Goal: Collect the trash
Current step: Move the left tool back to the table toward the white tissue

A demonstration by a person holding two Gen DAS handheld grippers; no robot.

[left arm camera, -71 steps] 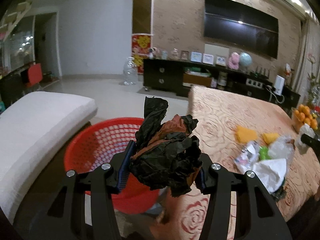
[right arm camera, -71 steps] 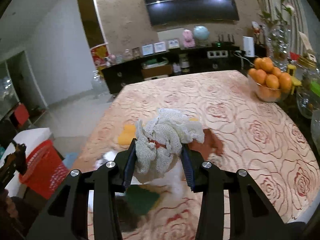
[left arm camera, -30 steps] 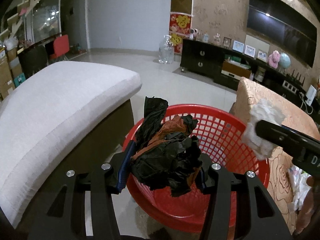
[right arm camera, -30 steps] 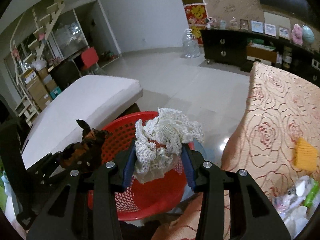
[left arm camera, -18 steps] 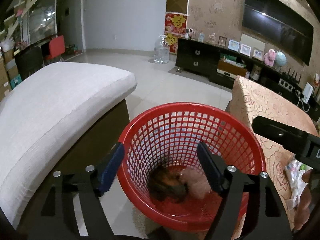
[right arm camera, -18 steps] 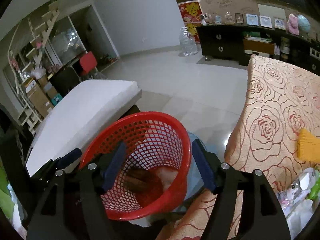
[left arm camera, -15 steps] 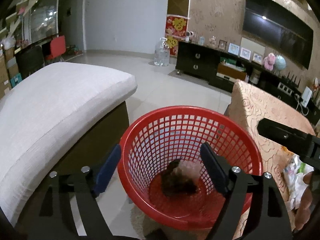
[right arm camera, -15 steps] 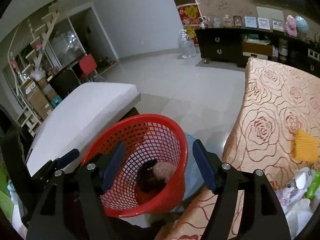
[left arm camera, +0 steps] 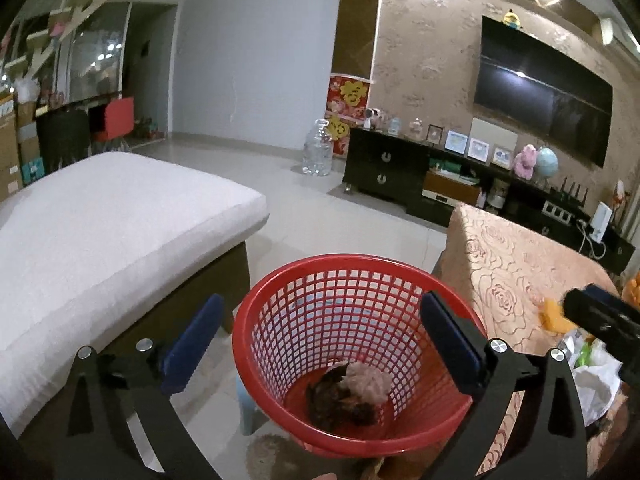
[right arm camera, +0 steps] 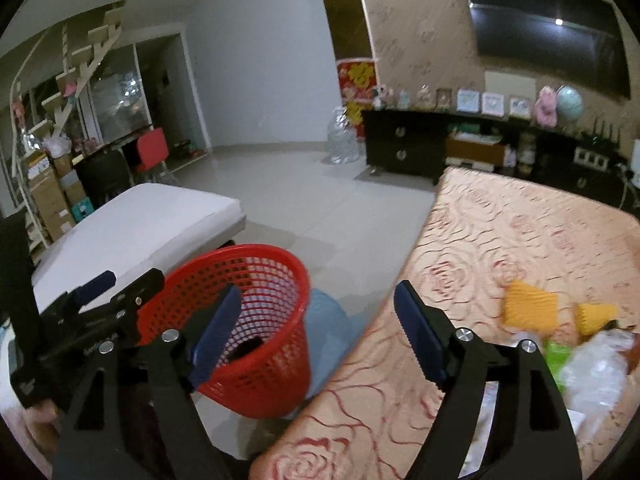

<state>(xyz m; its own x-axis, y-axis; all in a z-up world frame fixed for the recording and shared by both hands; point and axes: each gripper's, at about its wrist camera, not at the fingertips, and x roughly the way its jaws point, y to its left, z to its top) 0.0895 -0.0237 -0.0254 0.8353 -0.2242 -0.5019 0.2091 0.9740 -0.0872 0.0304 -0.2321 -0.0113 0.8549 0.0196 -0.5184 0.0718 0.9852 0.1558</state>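
Left wrist view: left gripper (left arm camera: 320, 334) hangs released above the red basket (left arm camera: 256, 340), dropped trash (left arm camera: 348, 390) below its fingers.

Right wrist view: right gripper (right arm camera: 318, 326) released; remaining trash (right arm camera: 592, 364) right of its fingers on the bench (right arm camera: 520, 232), probably next to grasp.

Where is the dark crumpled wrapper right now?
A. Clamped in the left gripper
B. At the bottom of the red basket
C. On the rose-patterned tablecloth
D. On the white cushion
B: the dark crumpled wrapper lies at the bottom of the red basket next to a pale wad, and the left gripper is open and empty.
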